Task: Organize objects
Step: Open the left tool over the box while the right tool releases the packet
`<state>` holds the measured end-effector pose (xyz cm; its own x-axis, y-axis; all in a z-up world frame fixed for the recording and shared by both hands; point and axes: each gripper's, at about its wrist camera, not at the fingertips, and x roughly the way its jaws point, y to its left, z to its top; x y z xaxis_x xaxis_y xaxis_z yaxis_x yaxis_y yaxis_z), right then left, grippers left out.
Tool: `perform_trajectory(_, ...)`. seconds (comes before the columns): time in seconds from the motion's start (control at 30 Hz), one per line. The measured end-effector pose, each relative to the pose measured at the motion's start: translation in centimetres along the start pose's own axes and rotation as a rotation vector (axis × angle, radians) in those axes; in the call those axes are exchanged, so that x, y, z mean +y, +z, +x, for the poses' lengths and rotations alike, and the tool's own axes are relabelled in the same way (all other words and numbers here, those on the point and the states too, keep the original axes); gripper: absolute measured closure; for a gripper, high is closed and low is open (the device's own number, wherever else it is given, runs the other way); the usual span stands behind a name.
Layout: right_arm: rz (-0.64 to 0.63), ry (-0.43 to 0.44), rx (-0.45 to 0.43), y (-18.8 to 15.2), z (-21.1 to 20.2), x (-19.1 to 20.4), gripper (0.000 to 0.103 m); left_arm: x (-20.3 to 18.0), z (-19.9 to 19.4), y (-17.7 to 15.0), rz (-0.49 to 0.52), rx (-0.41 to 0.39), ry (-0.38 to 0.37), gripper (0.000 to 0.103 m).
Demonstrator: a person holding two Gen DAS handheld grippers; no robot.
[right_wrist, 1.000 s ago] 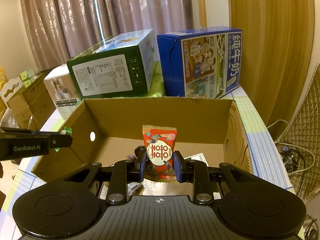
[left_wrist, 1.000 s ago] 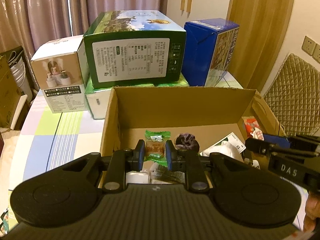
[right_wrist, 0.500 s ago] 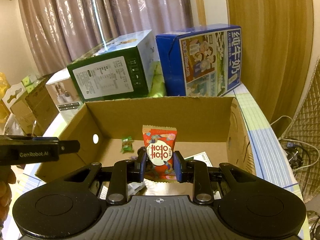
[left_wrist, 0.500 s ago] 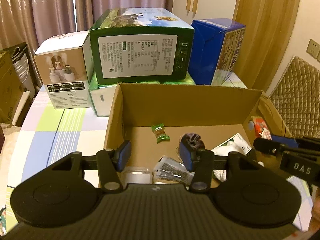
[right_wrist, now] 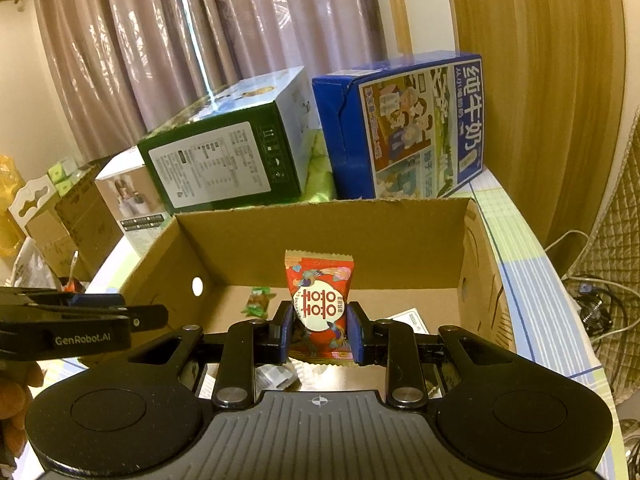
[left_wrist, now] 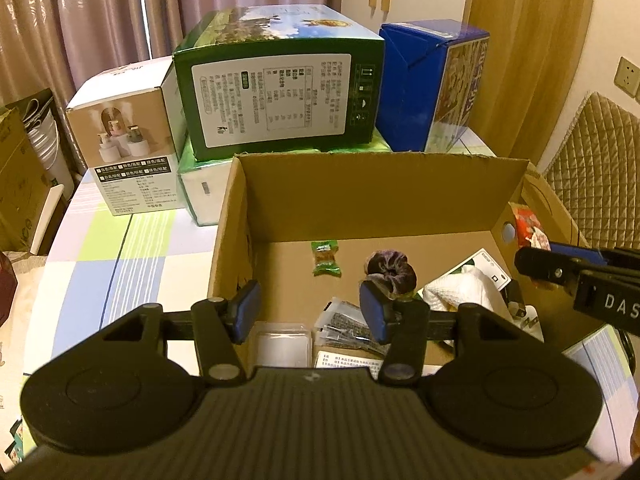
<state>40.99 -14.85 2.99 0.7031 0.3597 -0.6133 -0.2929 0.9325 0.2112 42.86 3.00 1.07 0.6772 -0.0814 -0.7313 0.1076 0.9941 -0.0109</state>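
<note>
An open cardboard box point(left_wrist: 372, 196) point(right_wrist: 320, 240) sits on the table. A green candy packet point(left_wrist: 326, 257) point(right_wrist: 258, 301) lies on its floor near the back wall. My left gripper point(left_wrist: 310, 314) hangs open over the box's near left corner, nothing between its blue pads. My right gripper point(right_wrist: 319, 334) is shut on a red snack packet point(right_wrist: 319, 294), held upright above the box's near edge. In the left wrist view the right gripper point(left_wrist: 568, 266) enters from the right with the red packet point(left_wrist: 530, 232). A dark purple scrunchie point(left_wrist: 390, 270) lies inside the box.
Behind the box stand a green carton point(left_wrist: 276, 88), a blue milk carton point(left_wrist: 436, 84) and a white humidifier box point(left_wrist: 128, 140). White cloth point(left_wrist: 460, 292), a card, clear packets point(left_wrist: 348, 326) and a small plastic case point(left_wrist: 282, 340) also lie inside. A quilted chair point(left_wrist: 592, 152) stands right.
My left gripper opened and let the green candy packet drop onto the box floor, then drew back and up. The right gripper kept its hold on the red packet.
</note>
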Motion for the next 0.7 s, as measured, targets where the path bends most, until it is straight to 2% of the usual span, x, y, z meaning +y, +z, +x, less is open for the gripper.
perform_trajectory(0.37, 0.001, 0.024, -0.038, 0.1, -0.2, 0.3, 0.077, 0.1, -0.1, -0.1, -0.001, -0.001, -0.002, 0.052)
perform_trajectory(0.43, 0.019, 0.042, -0.061, 0.2, -0.1, 0.1, 0.069, 0.2, 0.0, -0.1, -0.006, 0.001, -0.003, 0.05)
perform_trajectory(0.47, 0.042, 0.042, -0.082, 0.2, -0.3, -0.2, 0.047, 0.2, 0.0, -0.2, -0.008, 0.002, -0.003, 0.048)
perform_trajectory(0.5, 0.066, 0.037, -0.104, 0.2, -0.5, -0.6, 0.036, 0.3, -0.1, -0.2, -0.007, 0.001, -0.003, 0.046)
perform_trajectory(0.63, 0.106, 0.032, -0.133, 0.6, -0.8, -1.6, 0.036, 0.5, -0.1, -0.4, -0.001, -0.003, -0.004, 0.044)
perform_trajectory(0.7, 0.11, 0.022, -0.133, 0.6, -0.9, -1.8, 0.036, 0.6, -0.2, -0.5, -0.007, -0.009, -0.008, 0.038)
